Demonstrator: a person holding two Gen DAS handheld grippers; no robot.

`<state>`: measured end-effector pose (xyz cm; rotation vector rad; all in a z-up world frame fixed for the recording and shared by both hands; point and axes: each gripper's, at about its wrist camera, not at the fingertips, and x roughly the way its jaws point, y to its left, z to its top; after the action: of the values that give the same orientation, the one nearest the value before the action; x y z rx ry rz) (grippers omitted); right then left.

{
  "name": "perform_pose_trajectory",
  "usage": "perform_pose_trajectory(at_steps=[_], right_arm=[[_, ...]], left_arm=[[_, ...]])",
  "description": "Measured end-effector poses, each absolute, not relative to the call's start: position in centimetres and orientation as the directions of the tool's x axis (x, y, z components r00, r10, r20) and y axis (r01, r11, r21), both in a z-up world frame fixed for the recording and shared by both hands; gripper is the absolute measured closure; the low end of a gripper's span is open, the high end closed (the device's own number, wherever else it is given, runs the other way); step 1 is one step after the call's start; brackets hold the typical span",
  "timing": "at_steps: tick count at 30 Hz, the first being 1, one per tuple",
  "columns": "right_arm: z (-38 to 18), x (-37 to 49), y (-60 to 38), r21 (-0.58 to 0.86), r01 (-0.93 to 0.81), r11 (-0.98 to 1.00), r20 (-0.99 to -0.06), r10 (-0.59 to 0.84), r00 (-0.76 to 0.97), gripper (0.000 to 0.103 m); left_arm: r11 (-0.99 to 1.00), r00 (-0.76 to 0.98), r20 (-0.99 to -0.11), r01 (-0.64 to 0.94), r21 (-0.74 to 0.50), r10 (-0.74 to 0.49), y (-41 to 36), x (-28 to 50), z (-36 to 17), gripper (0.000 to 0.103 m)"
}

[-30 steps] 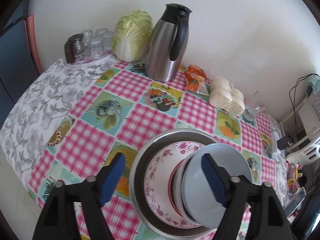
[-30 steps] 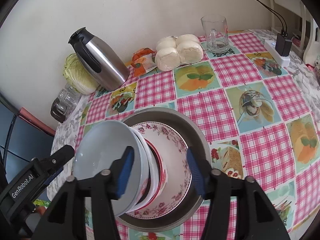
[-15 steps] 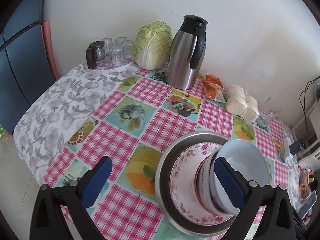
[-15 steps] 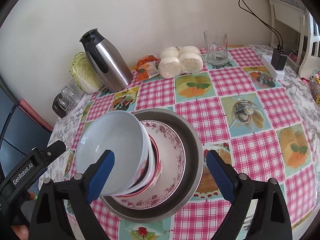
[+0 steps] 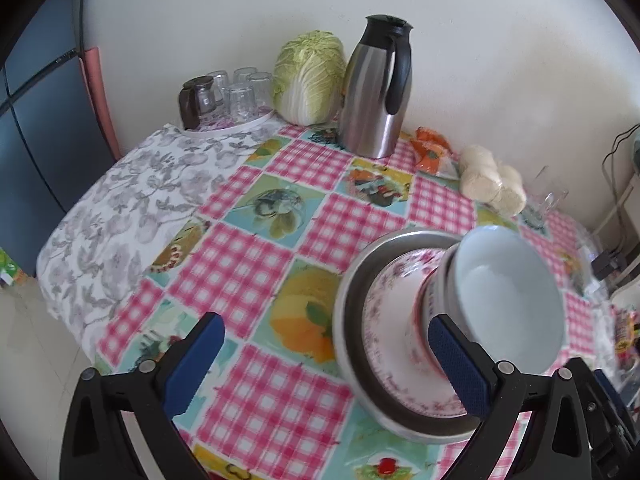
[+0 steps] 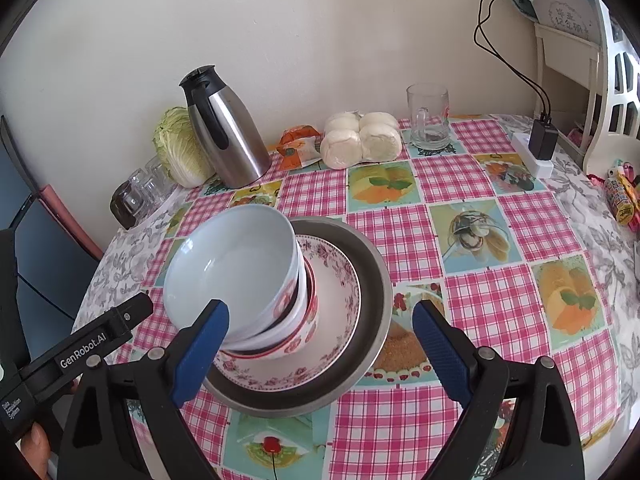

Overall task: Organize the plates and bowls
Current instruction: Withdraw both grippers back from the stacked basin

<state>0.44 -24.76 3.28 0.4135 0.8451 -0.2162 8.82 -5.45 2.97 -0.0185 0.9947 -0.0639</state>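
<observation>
- Two grippers over the table, both with jaws spread wide and nothing between the pads; each has just been opening.
- Left gripper (image 5: pixel 326 360): released, above bare tablecloth (image 5: pixel 240 272) beside the stack; its right finger overlaps the stack in view, contact cannot be told.
- Right gripper (image 6: pixel 320 344): released, straddling the stack from the near edge, pads apart from it.
- Stack near the table's near edge: metal basin (image 6: pixel 376 276) at the bottom, floral plate (image 6: pixel 340 292) inside it, patterned bowls on the plate, pale blue bowl (image 6: pixel 228 268) on top.
- Along the far edge by the wall: steel jug (image 6: pixel 228 132), cabbage (image 6: pixel 176 148), orange packet (image 6: pixel 298 146), bagged buns (image 6: pixel 360 140), glass mug (image 6: pixel 428 122).
- Far left corner: small glasses (image 5: pixel 240 92) on a tray.
- Right edge: power strip (image 6: pixel 534 154) with a black plug.
</observation>
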Motion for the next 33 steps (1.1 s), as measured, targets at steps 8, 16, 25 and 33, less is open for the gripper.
perform_pose_trajectory(at_steps=[8,16,25,33], right_arm=[[1.6,-0.9,-24.6,0.244,0.355,0.902,-0.786,-0.03,0.618,0.01],[0.0,-1.4,-24.7,0.216,0.368,0.904,-0.815,-0.041,0.577,0.01],[-1.4,-1.2,-24.4,0.184,0.369,0.911,-0.847,-0.044,0.531,0.01],[-2.0,-1.1,-24.3,0.163,0.368,0.916,-0.858,-0.053,0.511,0.009]], left_arm=[[0.994,0.545,-0.838,0.062,0.092,0.044,-5.4,7.6,1.5,0.0],[0.985,0.534,-0.843,0.103,0.136,0.061,-5.2,6.7,0.1,0.0],[0.981,0.503,-0.862,0.135,0.141,0.054,-5.2,6.5,-1.1,0.0],[0.978,0.483,-0.874,0.147,0.149,0.06,-5.1,6.6,-1.9,0.0]])
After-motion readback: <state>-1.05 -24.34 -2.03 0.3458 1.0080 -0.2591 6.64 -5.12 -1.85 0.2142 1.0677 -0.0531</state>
